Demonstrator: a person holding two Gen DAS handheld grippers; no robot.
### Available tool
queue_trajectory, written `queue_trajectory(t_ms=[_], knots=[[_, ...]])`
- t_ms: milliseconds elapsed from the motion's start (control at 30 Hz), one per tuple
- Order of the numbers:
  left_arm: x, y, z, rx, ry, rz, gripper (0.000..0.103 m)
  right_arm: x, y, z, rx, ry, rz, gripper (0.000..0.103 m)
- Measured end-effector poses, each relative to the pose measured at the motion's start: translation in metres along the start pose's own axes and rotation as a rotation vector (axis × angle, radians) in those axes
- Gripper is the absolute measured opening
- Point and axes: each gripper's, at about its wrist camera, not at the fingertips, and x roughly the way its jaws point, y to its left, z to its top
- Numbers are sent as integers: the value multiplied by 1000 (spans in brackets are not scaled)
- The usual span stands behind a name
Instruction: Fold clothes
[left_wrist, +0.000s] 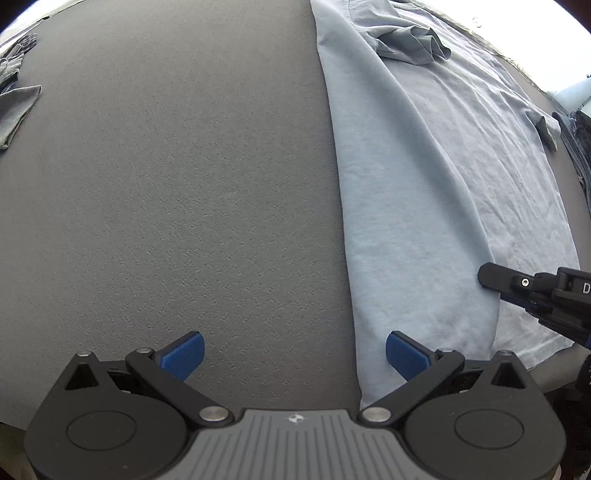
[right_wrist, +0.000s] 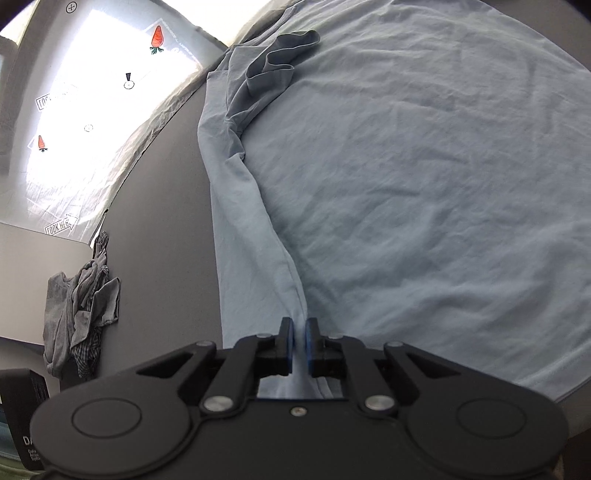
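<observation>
T-shirt (right_wrist: 424, 184) flat on tabletop (left_wrist: 166, 184), its left side flap folded over onto itself. My right claw (right_wrist: 299, 343) sits at the shirt's near hem, on that fold. My left claw (left_wrist: 295, 354) straddles the shirt's left edge. Crumpled clothes pile (right_wrist: 79, 317) well left of the shirt.

The left tongs (left_wrist: 293, 354) pointed steeply downward, their blue pads (left_wrist: 183, 355) spread wide apart with nothing between them. The right tongs (right_wrist: 299, 341) angled down less steeply, jaws pinched nearly together on a fold of the pale blue shirt (right_wrist: 424, 184), the cloth squeezed between the pads.
</observation>
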Motion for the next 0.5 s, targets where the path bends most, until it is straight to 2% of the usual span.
queue_trajectory(t_ms=[100, 200, 267, 500], knots=[[4, -9, 1, -3, 12, 9, 103, 14, -11, 0, -14, 84, -43, 7], [5, -19, 4, 4, 10, 30, 103, 10, -11, 6, -43, 115, -50, 10], [4, -23, 10, -3, 5, 32, 103, 4, -10, 14, -71, 98, -65, 18], [2, -30, 43, -37, -36, 43, 103, -15, -21, 60, -53, -35, -38, 27]])
